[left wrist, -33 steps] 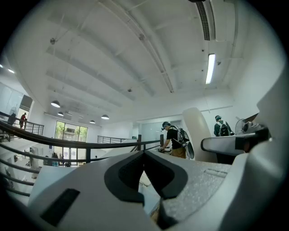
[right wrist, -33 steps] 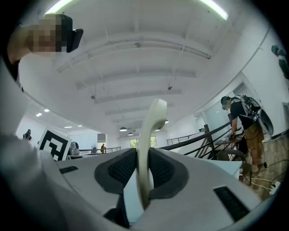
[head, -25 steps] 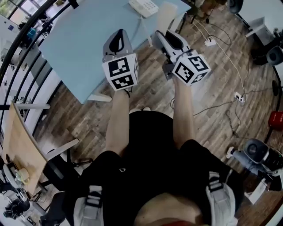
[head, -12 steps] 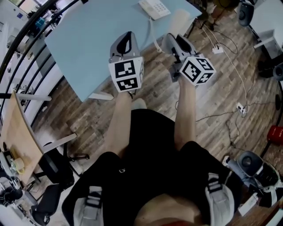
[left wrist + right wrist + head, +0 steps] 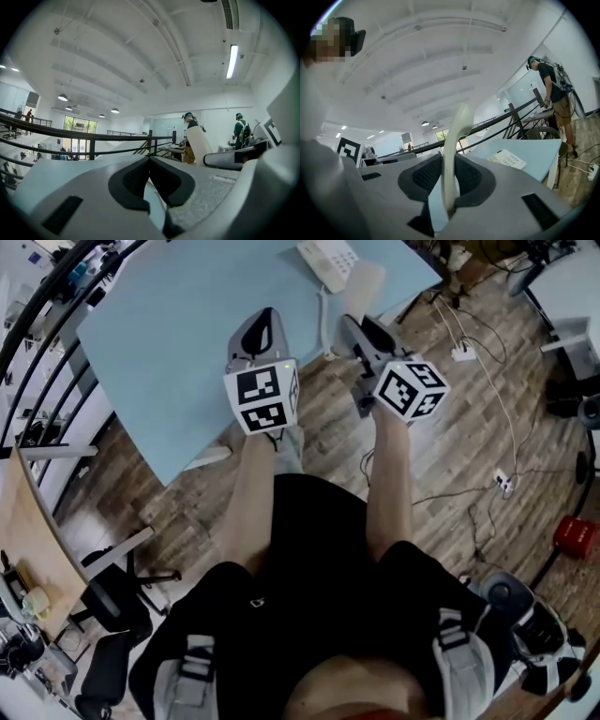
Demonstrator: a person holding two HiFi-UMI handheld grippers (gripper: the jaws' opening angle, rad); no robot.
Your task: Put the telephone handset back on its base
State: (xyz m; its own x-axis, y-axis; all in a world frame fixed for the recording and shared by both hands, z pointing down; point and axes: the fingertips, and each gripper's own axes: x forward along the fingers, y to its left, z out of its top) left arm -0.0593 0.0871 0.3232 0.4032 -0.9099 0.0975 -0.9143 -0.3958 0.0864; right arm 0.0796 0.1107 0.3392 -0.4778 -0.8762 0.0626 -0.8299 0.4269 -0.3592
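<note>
Forearms (image 5: 251, 498) outstretched side by side, right gripper (image 5: 351, 324) tight on handset (image 5: 362, 281), left gripper (image 5: 263, 319) closed, empty.

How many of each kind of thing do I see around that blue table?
Grey hand-held grippers with marker cubes: 2 (left gripper, right gripper)
White keypad telephone base: 1
Cream plastic telephone handset: 1
Light blue table: 1
Total: 5

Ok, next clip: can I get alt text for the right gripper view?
The right gripper has its grey jaws shut on a cream plastic telephone handset, seen edge-on between them. Beyond, a white telephone base with a keypad lies on a pale blue table; a person stands at the far right.
</note>
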